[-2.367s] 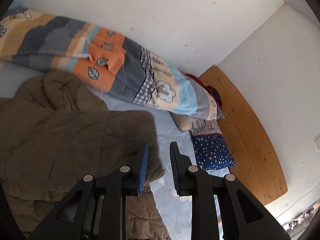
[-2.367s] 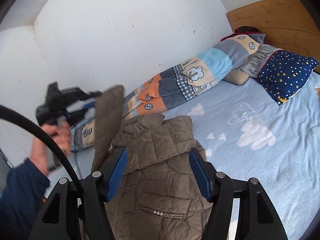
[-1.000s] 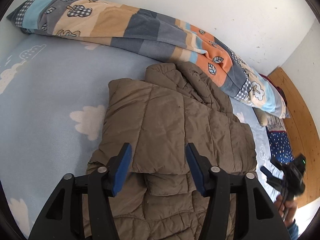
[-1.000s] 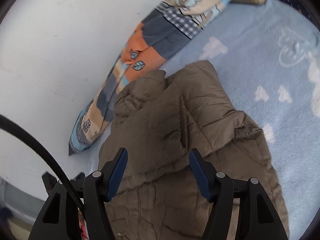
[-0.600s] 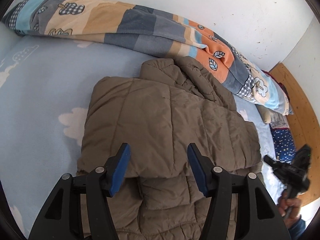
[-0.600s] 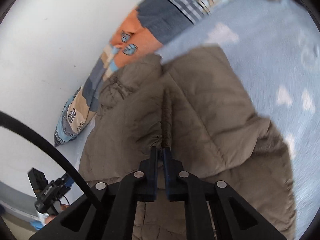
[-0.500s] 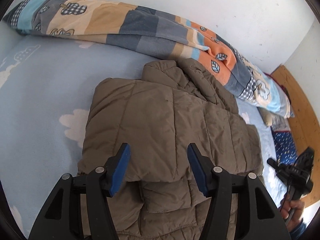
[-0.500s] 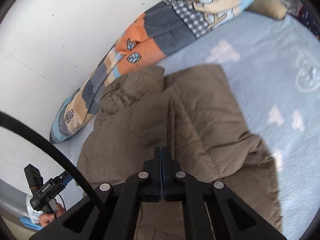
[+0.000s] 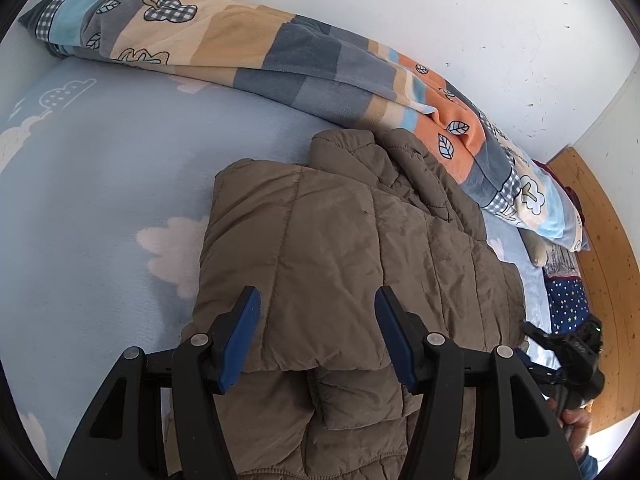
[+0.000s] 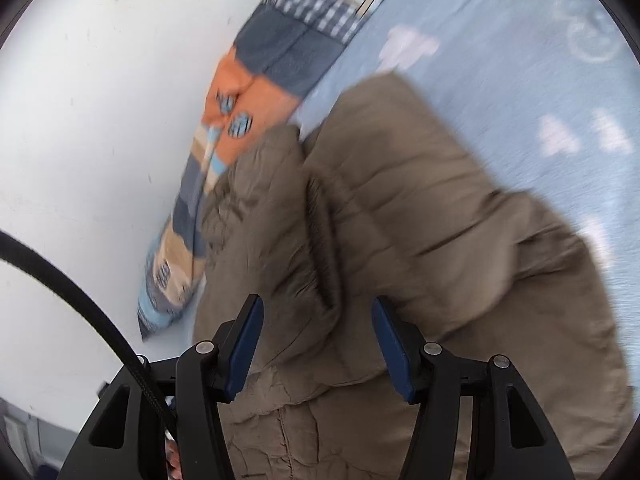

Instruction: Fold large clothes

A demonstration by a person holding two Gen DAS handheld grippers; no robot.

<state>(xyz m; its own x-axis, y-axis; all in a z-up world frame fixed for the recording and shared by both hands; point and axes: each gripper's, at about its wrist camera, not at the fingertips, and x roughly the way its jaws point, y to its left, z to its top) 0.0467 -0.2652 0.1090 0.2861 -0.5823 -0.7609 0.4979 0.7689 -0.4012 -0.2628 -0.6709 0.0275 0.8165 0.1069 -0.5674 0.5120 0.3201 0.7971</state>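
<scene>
**Lying folded on a cloud-print bed, one brown jacket between two idle grippers**

Lying on the pale blue bed sheet (image 9: 100,184), which is printed with white clouds, is one brown quilted jacket (image 9: 360,240), partly folded, with an upper layer laid over its lower part. No brand, label or writing can be read anywhere. One long patchwork blanket (image 9: 280,60) in blue, grey, beige and orange runs along the white wall (image 9: 440,8), touching the jacket's collar end. To the right sit one star-print navy pillow (image 9: 568,300) and a wooden headboard (image 9: 592,220). The left gripper (image 9: 316,336) hovers over the jacket's folded edge, its jaws apart and holding nothing. The right gripper (image 10: 316,336) is likewise over the jacket, jaws apart and empty; that view is motion-blurred. A black cable (image 10: 80,300) crosses its left side.
</scene>
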